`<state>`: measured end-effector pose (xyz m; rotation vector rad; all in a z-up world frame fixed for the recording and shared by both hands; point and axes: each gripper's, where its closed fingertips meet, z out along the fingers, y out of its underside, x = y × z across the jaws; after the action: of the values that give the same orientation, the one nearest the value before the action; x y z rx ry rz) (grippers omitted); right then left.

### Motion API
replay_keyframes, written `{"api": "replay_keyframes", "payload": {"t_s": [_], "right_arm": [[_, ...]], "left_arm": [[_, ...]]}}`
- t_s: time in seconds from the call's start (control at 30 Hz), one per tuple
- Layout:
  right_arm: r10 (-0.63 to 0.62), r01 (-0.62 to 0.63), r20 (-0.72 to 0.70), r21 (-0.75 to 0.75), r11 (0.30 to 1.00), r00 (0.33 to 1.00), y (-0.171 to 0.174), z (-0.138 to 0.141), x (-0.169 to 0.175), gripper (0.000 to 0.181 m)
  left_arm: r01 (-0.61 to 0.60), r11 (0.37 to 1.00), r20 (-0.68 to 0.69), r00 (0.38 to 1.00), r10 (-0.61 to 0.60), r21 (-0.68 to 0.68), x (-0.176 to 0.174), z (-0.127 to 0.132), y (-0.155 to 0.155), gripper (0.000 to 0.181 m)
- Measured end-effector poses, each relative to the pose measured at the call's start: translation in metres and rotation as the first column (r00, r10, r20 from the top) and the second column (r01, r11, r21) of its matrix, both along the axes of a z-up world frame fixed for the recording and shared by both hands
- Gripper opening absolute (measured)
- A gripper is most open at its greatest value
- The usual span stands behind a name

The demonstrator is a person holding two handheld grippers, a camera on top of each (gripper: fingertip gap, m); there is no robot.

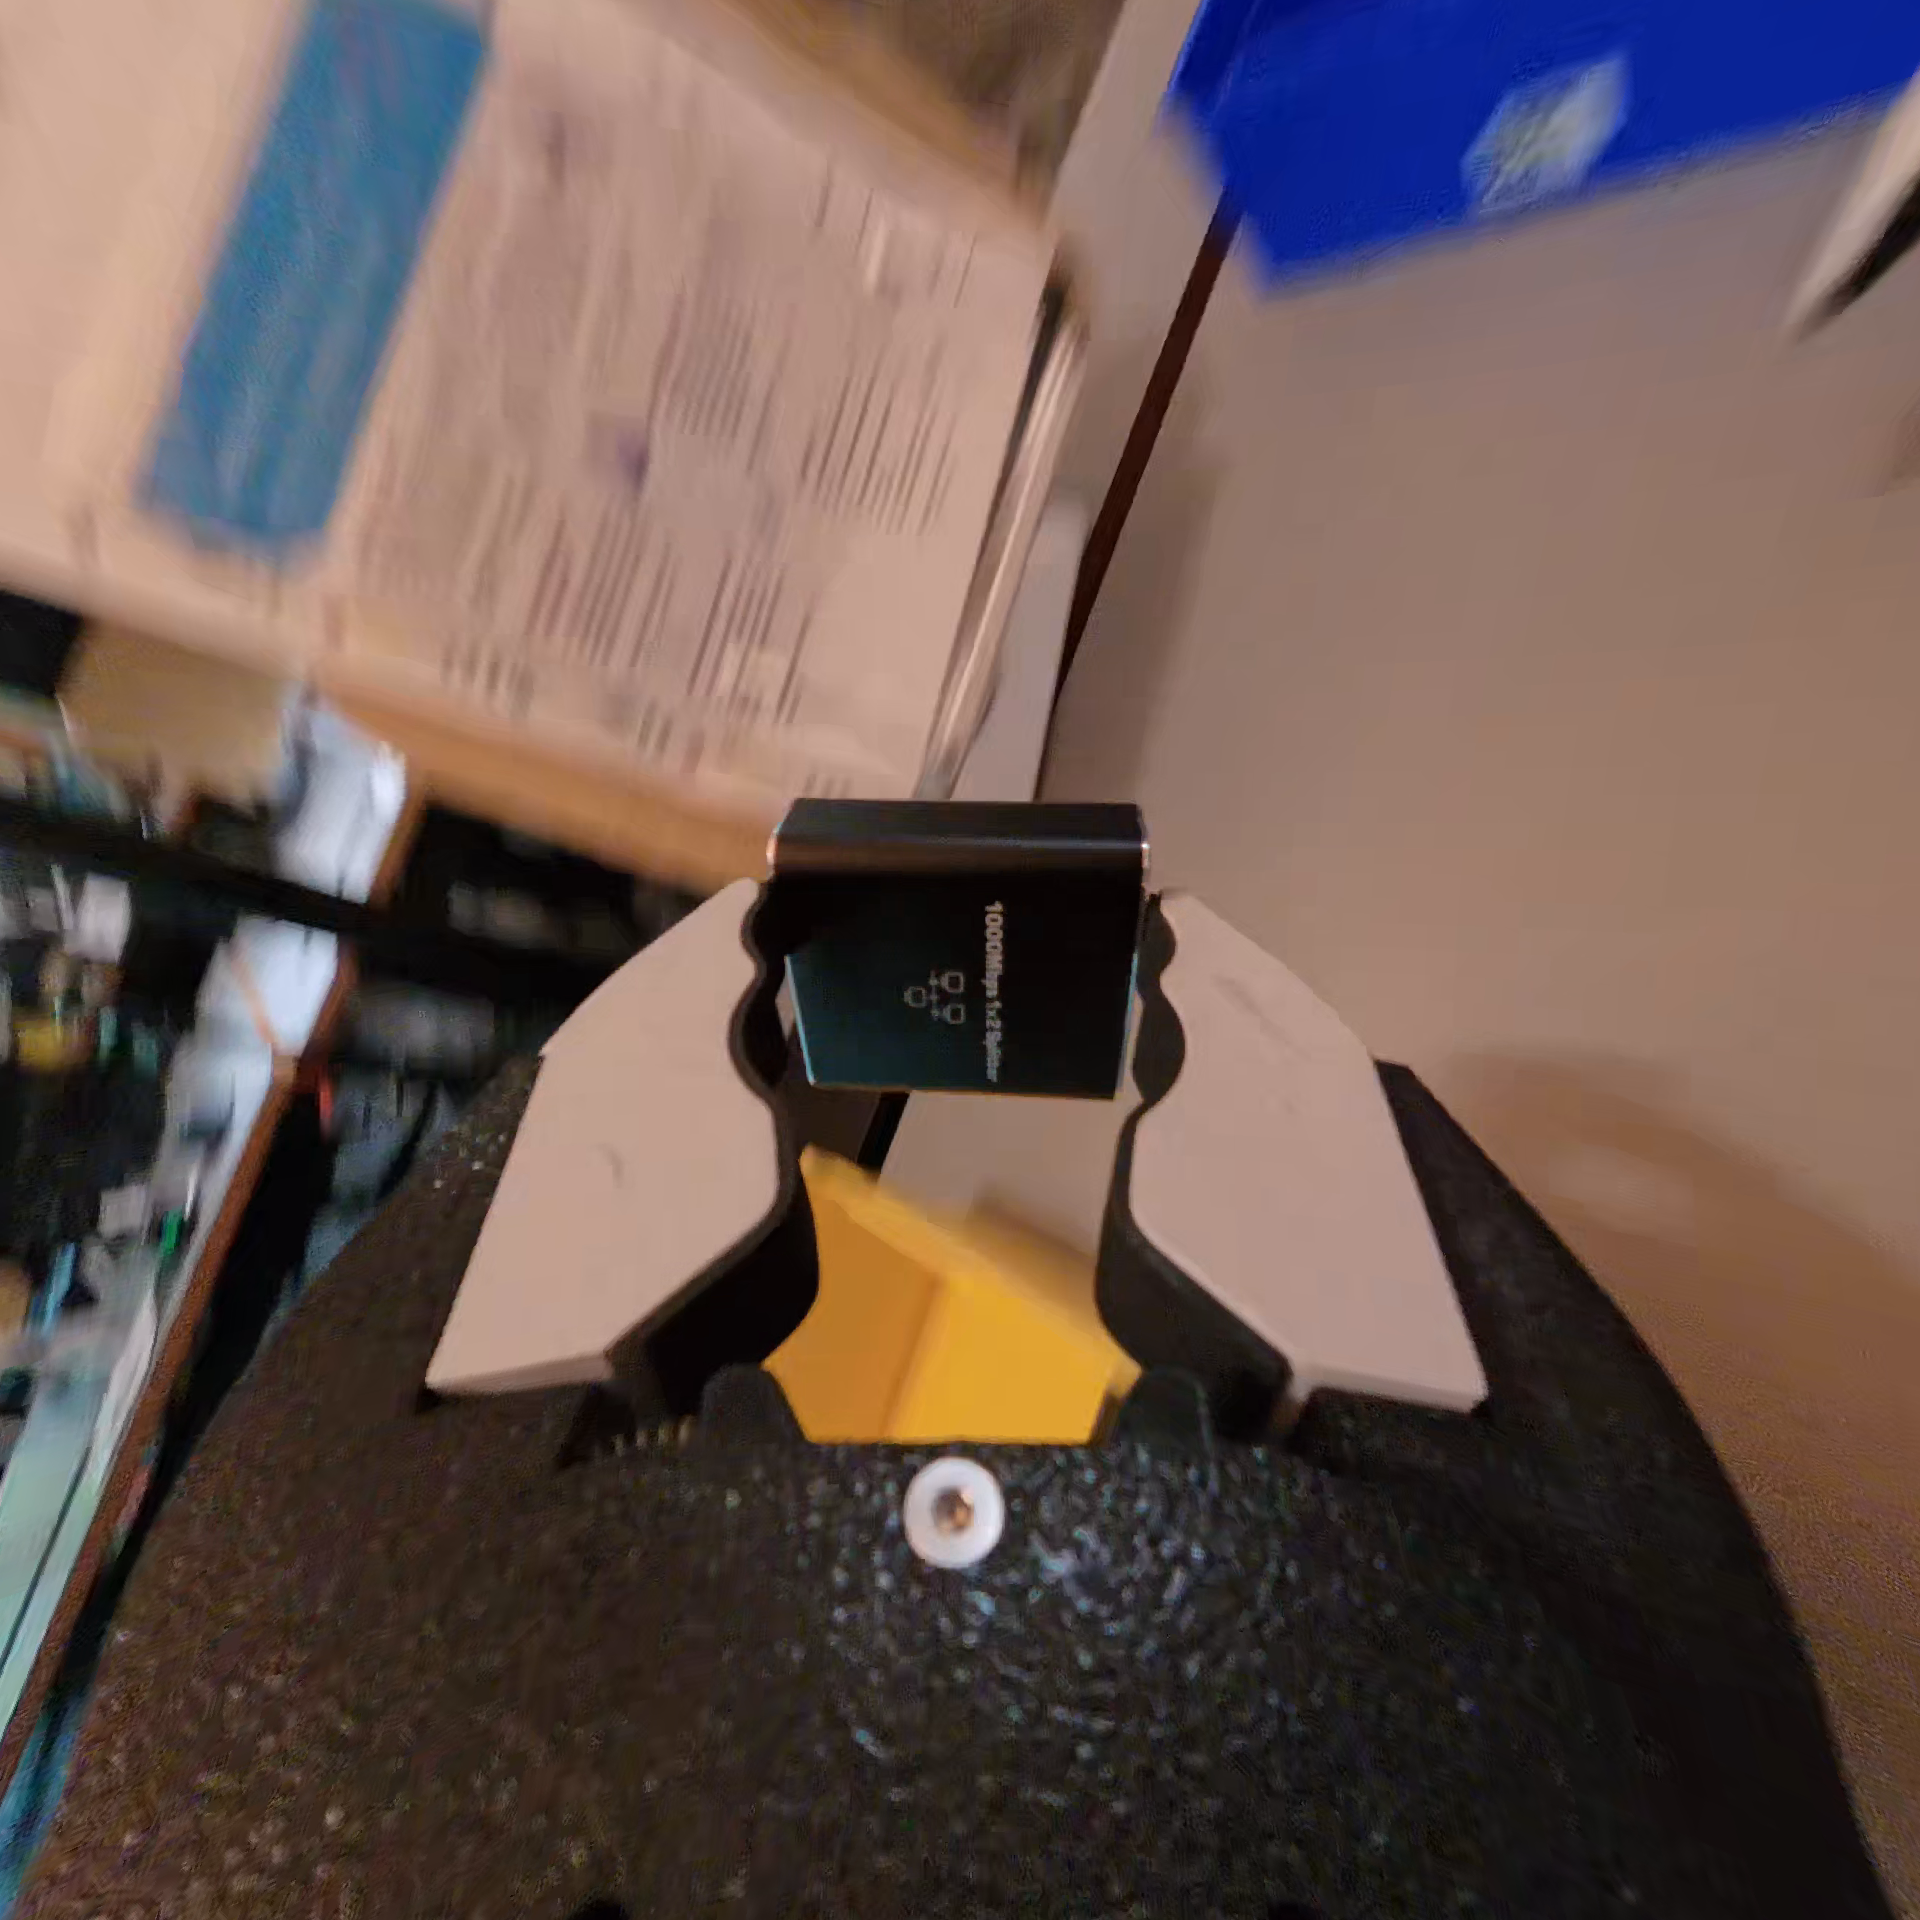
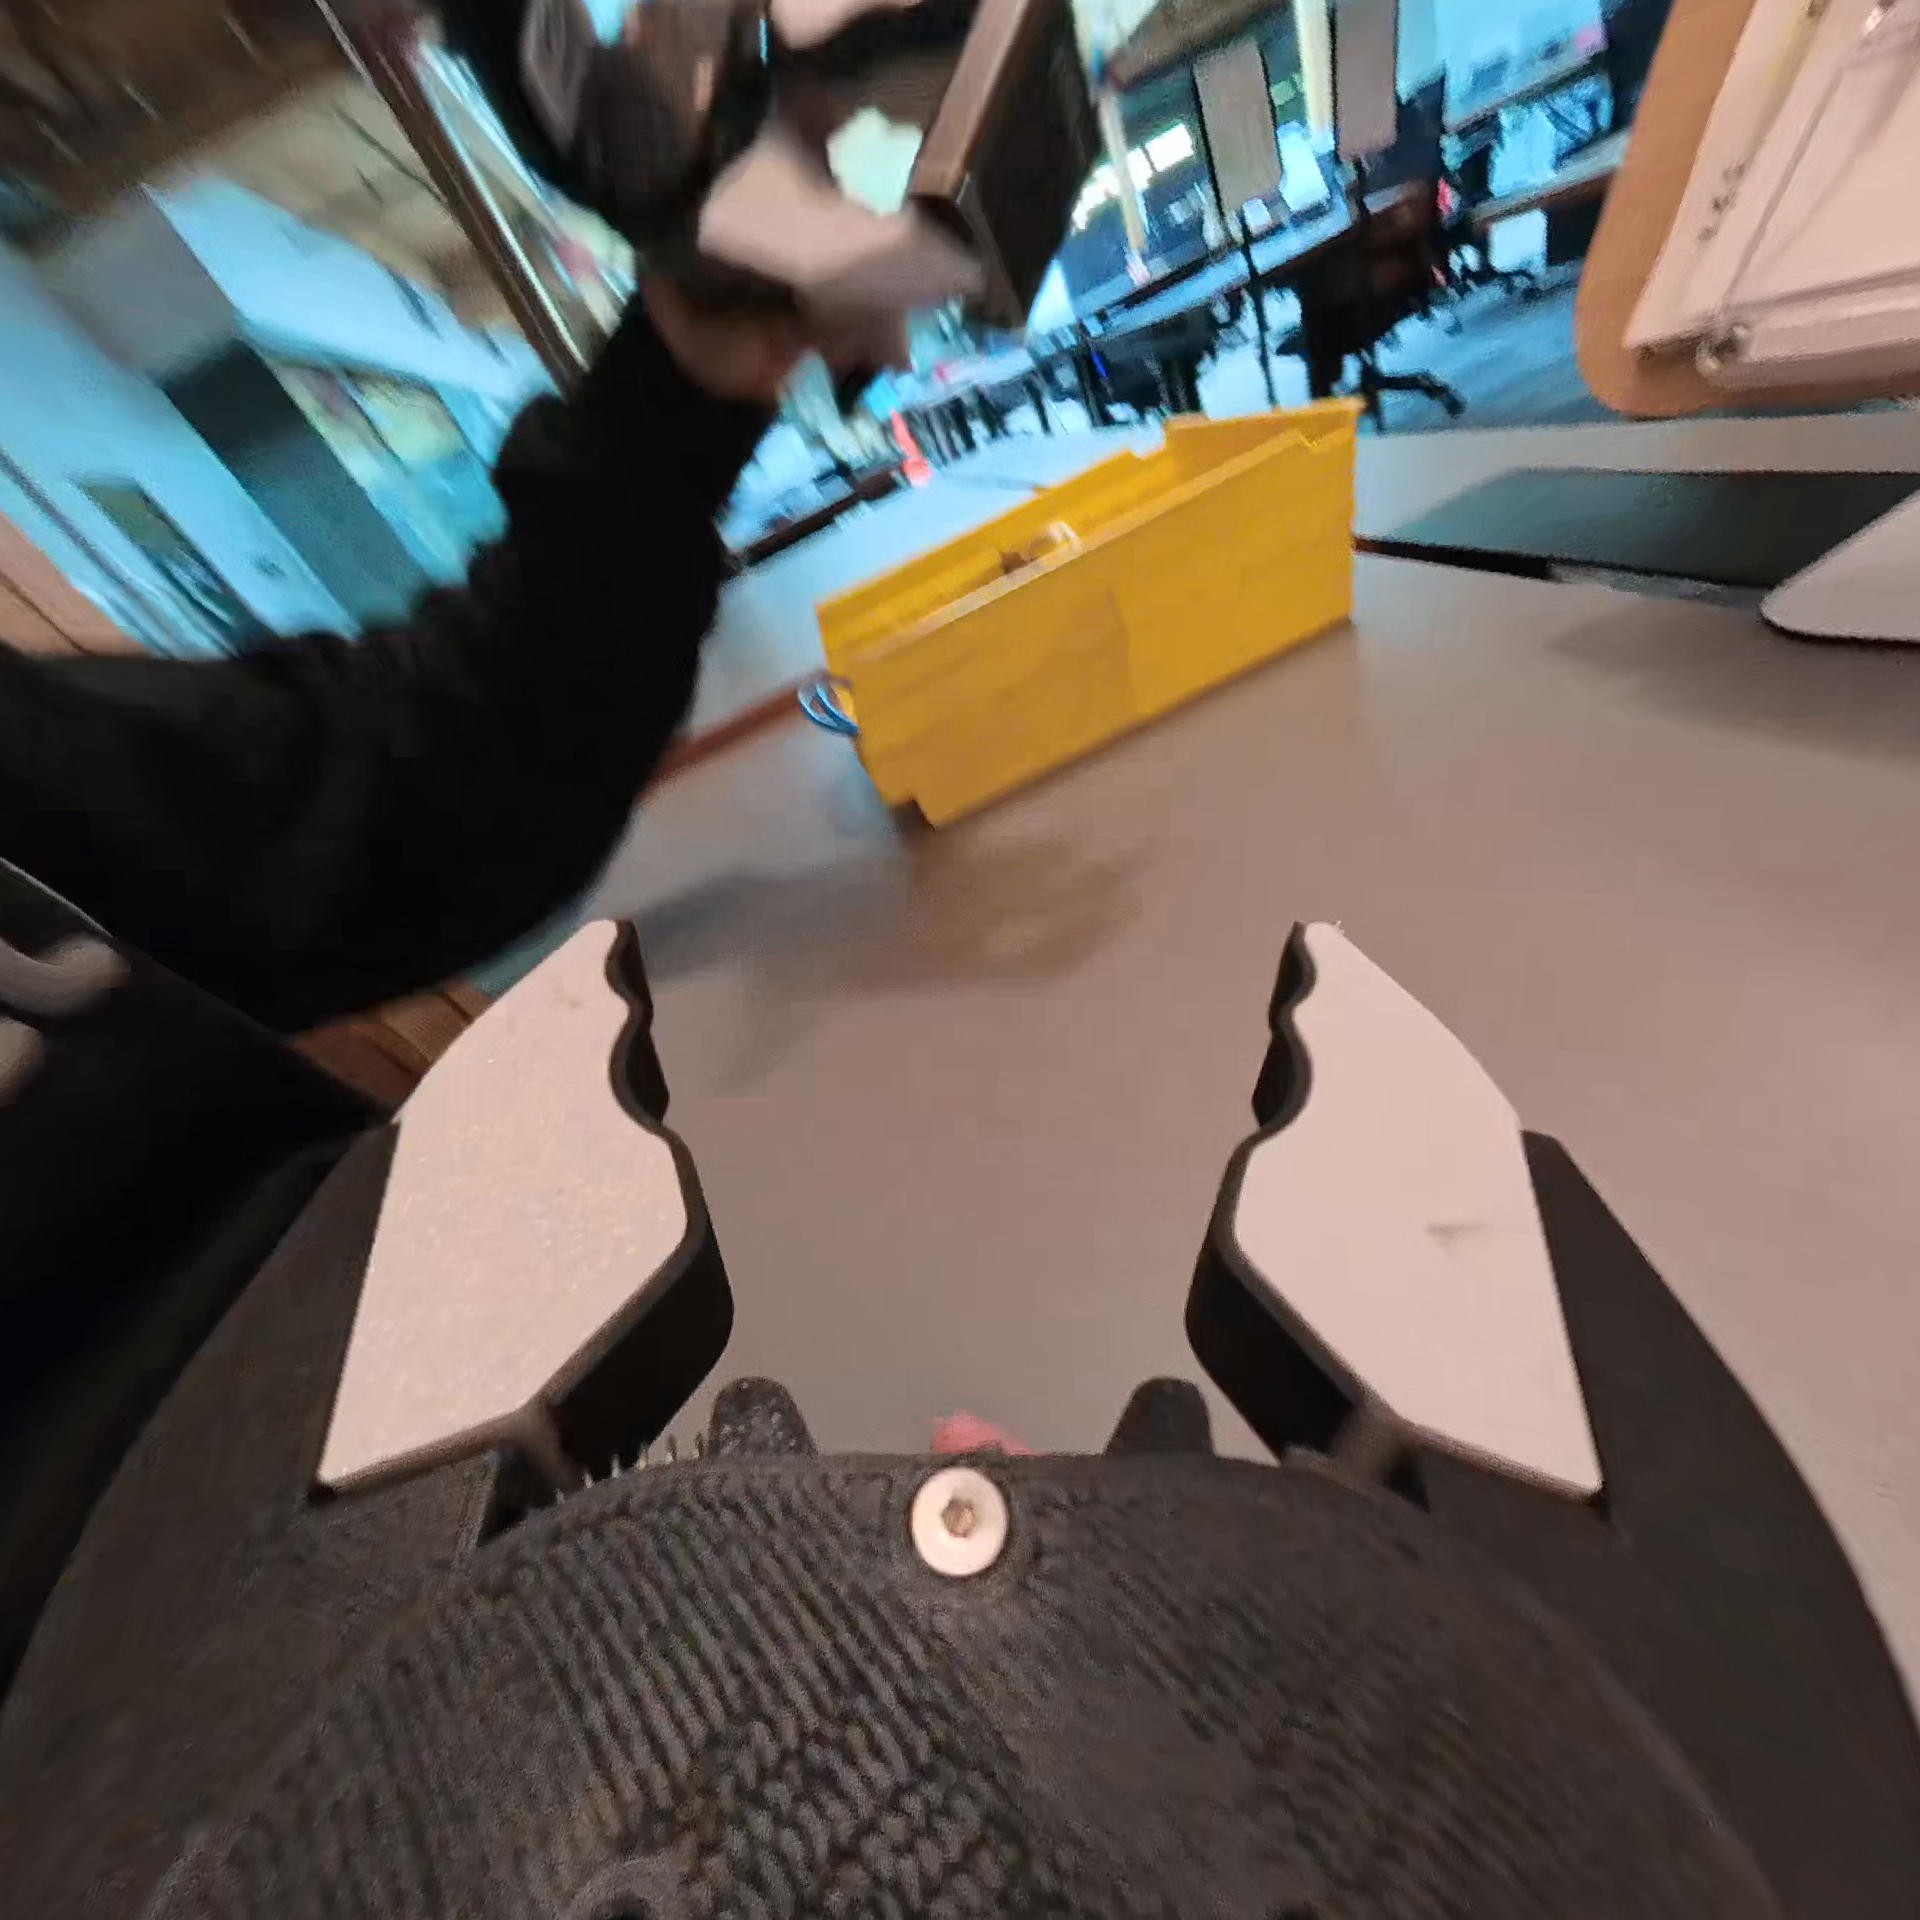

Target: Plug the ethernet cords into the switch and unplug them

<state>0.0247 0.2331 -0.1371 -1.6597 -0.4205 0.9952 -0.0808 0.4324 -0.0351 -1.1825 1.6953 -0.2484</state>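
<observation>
In the left wrist view my left gripper (image 1: 956, 914) is shut on a small black switch box (image 1: 961, 951) with white print on its top face. It holds the box up in the air, above a yellow bin (image 1: 935, 1340) seen between the fingers. In the right wrist view my right gripper (image 2: 966, 956) is open and empty, low over the grey table (image 2: 1455, 935). The left gripper (image 2: 810, 208) also shows there, blurred and raised high at the upper left on a black sleeve (image 2: 416, 675). A bit of blue cord (image 2: 826, 701) sticks out at the yellow bin's (image 2: 1091, 613) left corner.
A dark mat (image 2: 1662, 520) and a white stand foot (image 2: 1849, 592) lie at the table's far right. A pale board (image 2: 1766, 208) hangs at the upper right. In the left wrist view a blue box (image 1: 1507, 125) is at the top right and a papered wall (image 1: 675, 416) is behind.
</observation>
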Motion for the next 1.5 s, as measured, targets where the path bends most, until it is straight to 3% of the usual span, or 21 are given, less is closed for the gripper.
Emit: {"api": "replay_keyframes", "payload": {"t_s": [0.03,0.1,0.17,0.3,0.4,0.5,0.53,0.63,0.73,0.87,0.93,1.0,1.07,1.13,1.2,1.27,1.3,1.37,1.4,1.43,1.5], "right_arm": [[0.014,-0.014,-0.058,0.006,1.000,0.998,0.003,0.008,-0.002,0.110],[0.053,-0.051,-0.153,0.015,0.999,0.987,0.009,0.024,-0.007,0.112],[0.122,-0.126,-0.233,0.000,0.992,0.965,0.013,0.033,-0.015,0.112],[0.313,-0.337,-0.231,-0.072,0.939,0.921,-0.001,0.018,-0.043,0.103],[0.406,-0.416,-0.191,-0.018,0.909,0.894,-0.014,0.012,-0.056,0.064],[0.382,-0.388,-0.092,-0.066,0.919,0.920,-0.009,0.000,-0.056,0.063],[0.358,-0.359,-0.018,-0.041,0.933,0.933,-0.006,-0.003,-0.052,0.062],[0.104,-0.129,0.313,0.058,0.990,0.944,0.017,-0.017,-0.019,0.062],[-0.186,0.056,0.611,0.226,0.972,0.770,0.036,-0.028,0.019,0.063],[-0.358,0.061,0.814,0.373,0.926,0.458,0.048,-0.045,0.028,0.063],[-0.416,0.020,0.847,0.434,0.901,0.330,0.052,-0.050,0.024,0.063],[-0.427,-0.027,0.864,0.449,0.893,0.267,0.055,-0.055,0.018,0.064],[-0.443,-0.060,0.861,0.470,0.881,0.249,0.055,-0.055,0.010,0.063],[-0.461,-0.082,0.857,0.489,0.868,0.229,0.055,-0.055,0.008,0.063],[-0.465,-0.099,0.839,0.508,0.856,0.282,0.055,-0.056,0.005,0.063],[-0.433,-0.083,0.800,0.508,0.858,0.416,0.051,-0.055,0.003,0.073],[-0.400,-0.071,0.770,0.496,0.865,0.497,0.049,-0.053,0.001,0.083],[-0.324,-0.056,0.679,0.474,0.879,0.659,0.041,-0.045,-0.004,0.103],[-0.279,-0.075,0.618,0.484,0.872,0.735,0.034,-0.037,-0.010,0.100],[-0.241,-0.086,0.554,0.499,0.862,0.797,0.028,-0.029,-0.016,0.097],[-0.189,-0.071,0.446,0.505,0.860,0.875,0.022,-0.018,-0.021,0.102]], "left_arm": [[0.100,0.995,0.072,0.992,-0.101,0.013,0.017,0.000,-0.035,0.065],[0.289,0.955,0.204,0.933,-0.296,0.065,0.048,-0.010,-0.102,0.064],[0.391,0.906,0.279,0.862,-0.423,0.163,0.070,-0.028,-0.152,0.064],[0.461,0.855,0.308,0.799,-0.516,0.237,0.092,-0.062,-0.203,0.064],[0.495,0.821,0.216,0.802,-0.558,0.283,0.097,-0.085,-0.220,0.064],[0.477,0.831,0.198,0.819,-0.538,0.284,0.095,-0.095,-0.214,0.064],[0.470,0.845,0.200,0.829,-0.522,0.254,0.094,-0.100,-0.211,0.065],[0.447,0.889,0.195,0.868,-0.457,0.097,0.085,-0.116,-0.198,0.076],[0.384,0.880,0.326,0.900,-0.289,-0.279,0.081,-0.114,-0.188,0.079],[0.229,0.645,0.357,0.931,0.073,-0.729,0.095,-0.109,-0.171,0.077],[0.235,0.540,0.358,0.924,0.134,-0.808,0.104,-0.110,-0.175,0.073],[0.193,0.503,0.300,0.943,0.141,-0.842,0.111,-0.122,-0.180,0.065],[0.147,0.514,0.239,0.964,0.118,-0.845,0.114,-0.134,-0.185,0.057],[0.095,0.549,0.207,0.967,0.147,-0.831,0.114,-0.144,-0.179,0.029],[0.110,0.542,0.223,0.964,0.147,-0.833,0.112,-0.145,-0.177,0.025],[0.157,0.447,0.246,0.958,0.147,-0.881,0.111,-0.147,-0.176,0.023],[0.201,0.342,0.266,0.952,0.152,-0.918,0.110,-0.145,-0.177,0.023],[0.315,0.047,0.318,0.929,0.189,-0.948,0.106,-0.134,-0.180,0.023],[0.368,-0.082,0.347,0.917,0.197,-0.926,0.104,-0.128,-0.182,0.023],[0.395,-0.177,0.360,0.911,0.203,-0.901,0.103,-0.124,-0.184,0.023],[0.425,-0.277,0.380,0.902,0.204,-0.862,0.103,-0.118,-0.189,0.023]]}}
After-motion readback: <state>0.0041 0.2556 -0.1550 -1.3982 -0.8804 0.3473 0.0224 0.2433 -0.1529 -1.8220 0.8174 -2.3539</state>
